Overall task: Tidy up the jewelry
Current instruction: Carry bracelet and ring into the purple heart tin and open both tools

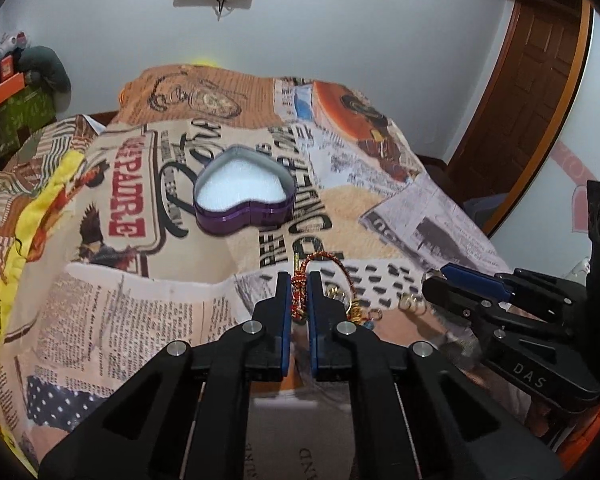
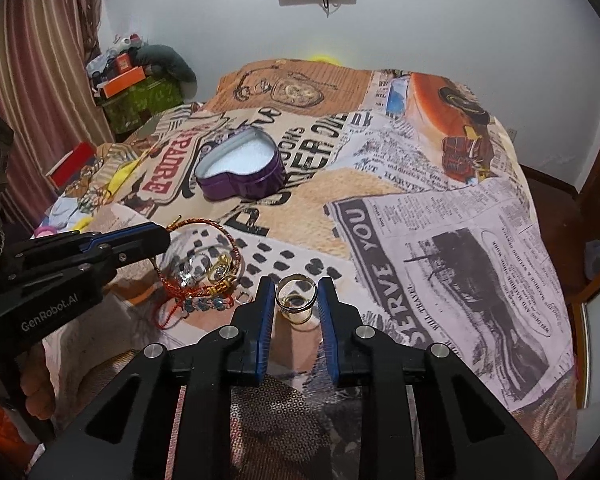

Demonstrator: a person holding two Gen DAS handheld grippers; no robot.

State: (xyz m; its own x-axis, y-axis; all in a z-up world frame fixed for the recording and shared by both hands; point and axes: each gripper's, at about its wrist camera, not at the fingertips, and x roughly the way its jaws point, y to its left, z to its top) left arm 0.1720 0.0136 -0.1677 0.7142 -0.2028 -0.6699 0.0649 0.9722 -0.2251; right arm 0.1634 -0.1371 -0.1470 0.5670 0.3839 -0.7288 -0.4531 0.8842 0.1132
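Note:
My left gripper (image 1: 299,280) is shut on a red-and-gold wire bracelet (image 1: 332,261), whose loop arcs up and to the right of the pads. In the right wrist view the left gripper (image 2: 162,236) holds the same bracelet (image 2: 216,225) a little above a small pile of jewelry (image 2: 216,276). My right gripper (image 2: 296,290) is shut on a gold ring (image 2: 296,300) standing upright between its blue pads. An open purple heart-shaped tin (image 2: 240,189) with a white lining sits farther back on the blanket; in the left wrist view the tin (image 1: 242,217) lies straight ahead.
Everything lies on a bed under a newspaper-print blanket (image 2: 440,220). Blue beads (image 2: 204,303) and gold pieces stay in the pile. Boxes and clutter (image 2: 140,80) stand by a striped curtain at the back left. A wooden door (image 1: 536,92) is at the right.

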